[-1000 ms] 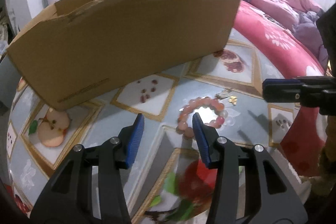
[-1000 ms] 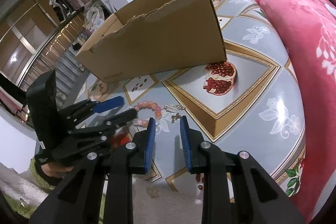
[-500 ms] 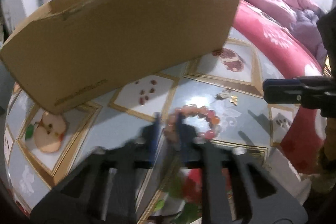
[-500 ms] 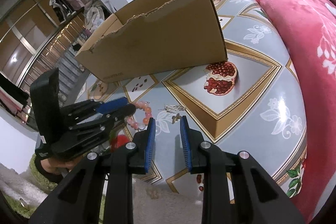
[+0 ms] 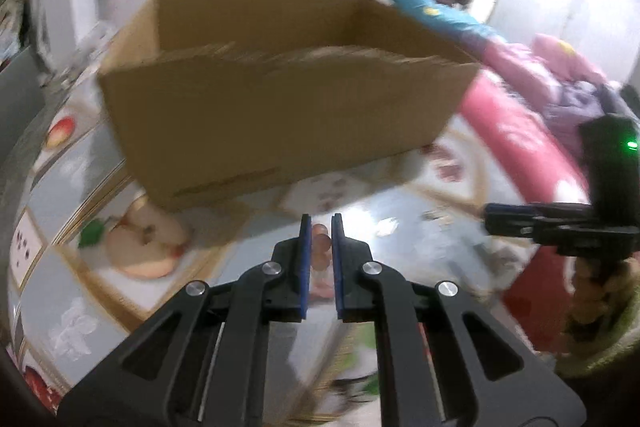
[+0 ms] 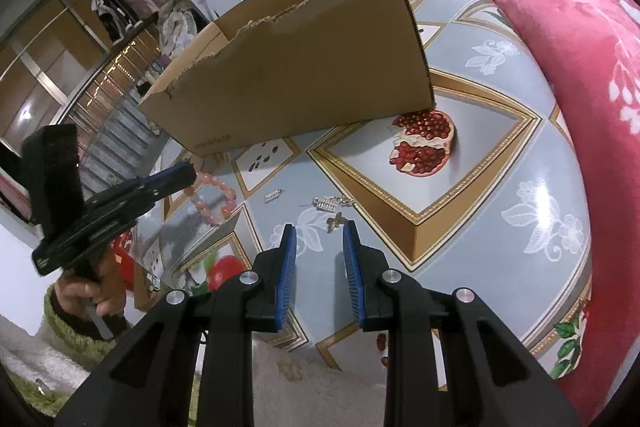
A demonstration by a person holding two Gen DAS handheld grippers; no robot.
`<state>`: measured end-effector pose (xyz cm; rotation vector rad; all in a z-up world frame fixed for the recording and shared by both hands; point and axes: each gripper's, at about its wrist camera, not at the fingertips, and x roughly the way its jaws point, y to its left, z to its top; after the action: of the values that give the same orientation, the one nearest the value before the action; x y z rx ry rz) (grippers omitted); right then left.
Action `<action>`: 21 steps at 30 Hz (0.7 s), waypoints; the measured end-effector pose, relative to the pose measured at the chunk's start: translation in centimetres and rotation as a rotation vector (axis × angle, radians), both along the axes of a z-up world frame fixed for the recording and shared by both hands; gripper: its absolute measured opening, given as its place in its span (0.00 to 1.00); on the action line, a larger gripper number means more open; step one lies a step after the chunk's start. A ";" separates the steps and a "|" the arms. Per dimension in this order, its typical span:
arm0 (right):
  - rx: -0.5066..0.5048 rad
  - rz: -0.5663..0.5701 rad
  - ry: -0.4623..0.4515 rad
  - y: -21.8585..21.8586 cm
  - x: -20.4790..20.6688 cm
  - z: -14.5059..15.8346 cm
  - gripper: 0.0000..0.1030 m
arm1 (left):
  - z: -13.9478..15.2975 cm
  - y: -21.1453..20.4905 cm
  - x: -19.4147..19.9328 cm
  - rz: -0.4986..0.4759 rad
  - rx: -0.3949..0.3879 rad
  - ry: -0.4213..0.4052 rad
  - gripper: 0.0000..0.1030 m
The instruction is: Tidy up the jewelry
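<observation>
Pinching the bracelet (image 5: 321,241) between its blue pads, our left gripper (image 5: 321,227) holds the pink beads off the tablecloth (image 6: 500,163), near the box (image 6: 296,75). Our right gripper (image 6: 319,233) hangs slightly spread and empty just before two small earrings (image 6: 332,205) on the cloth.

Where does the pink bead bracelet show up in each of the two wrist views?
Left wrist view: pink bead bracelet at lower centre, pinched between the left gripper pads, only a few beads showing.
Right wrist view: bracelet at middle left, hanging from the left gripper tips over the patterned cloth.
Shared landmark: the cardboard box, behind the bracelet in both views.
</observation>
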<state>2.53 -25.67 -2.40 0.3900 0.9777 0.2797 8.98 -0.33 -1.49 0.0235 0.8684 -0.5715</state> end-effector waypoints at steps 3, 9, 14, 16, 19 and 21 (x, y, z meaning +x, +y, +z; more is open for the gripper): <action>-0.040 0.005 -0.006 0.6 0.5 0.2 0.24 | -1.1 0.7 0.9 0.028 0.030 0.014 0.09; -0.085 -0.009 -0.017 1.2 1.0 0.5 0.24 | -1.7 1.1 1.4 0.024 0.058 -0.004 0.09; -0.122 -0.024 -0.032 1.6 1.1 0.9 0.34 | -2.2 0.8 1.4 0.009 0.093 -0.018 0.09; -0.154 -0.032 -0.046 2.0 1.1 1.4 0.41 | -2.2 0.9 1.3 0.016 0.102 -0.025 0.15; -0.196 -0.038 -0.063 2.3 1.1 2.0 0.48 | -1.7 1.2 0.9 0.028 0.092 -0.056 0.30; -0.232 -0.046 -0.077 2.7 1.1 2.5 0.55 | -1.1 1.3 0.5 0.036 0.090 -0.082 0.40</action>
<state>3.68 -23.01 0.07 0.1882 0.9131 0.1361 9.51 1.01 -2.62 0.1119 0.8128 -0.4940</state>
